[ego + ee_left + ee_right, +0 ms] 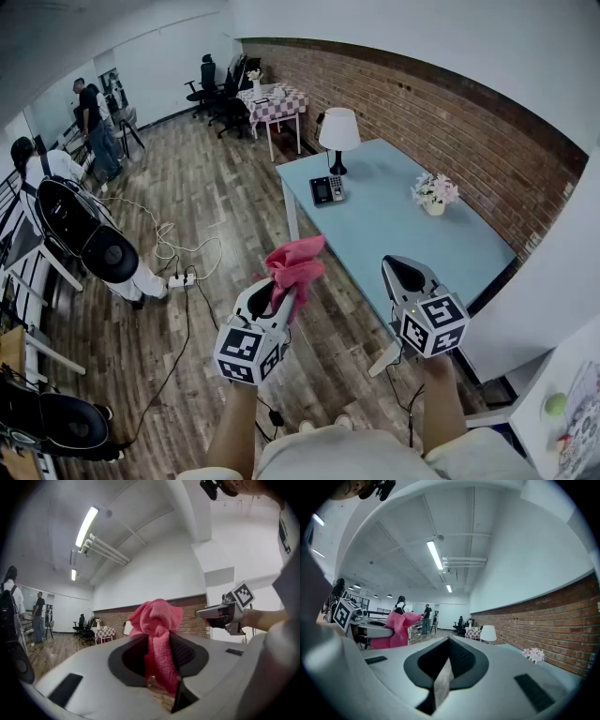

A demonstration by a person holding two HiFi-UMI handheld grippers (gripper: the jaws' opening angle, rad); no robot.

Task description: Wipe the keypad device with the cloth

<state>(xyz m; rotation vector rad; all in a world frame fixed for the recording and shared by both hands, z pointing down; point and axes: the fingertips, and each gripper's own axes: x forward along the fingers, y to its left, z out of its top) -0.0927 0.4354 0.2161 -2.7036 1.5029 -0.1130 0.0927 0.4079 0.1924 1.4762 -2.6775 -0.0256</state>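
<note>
A pink cloth sticks up out of my left gripper, whose jaws are shut on it; in the left gripper view the cloth bunches between the pads. The keypad device stands on the far left part of the light blue table, well ahead of both grippers. My right gripper is held in the air above the table's near edge, shut with nothing in it. In the right gripper view its jaws meet, with the cloth at the left.
A white table lamp stands just behind the keypad device, and a small flower pot sits toward the brick wall. Cables and a power strip lie on the wooden floor at the left. People stand far left, by chairs and gear.
</note>
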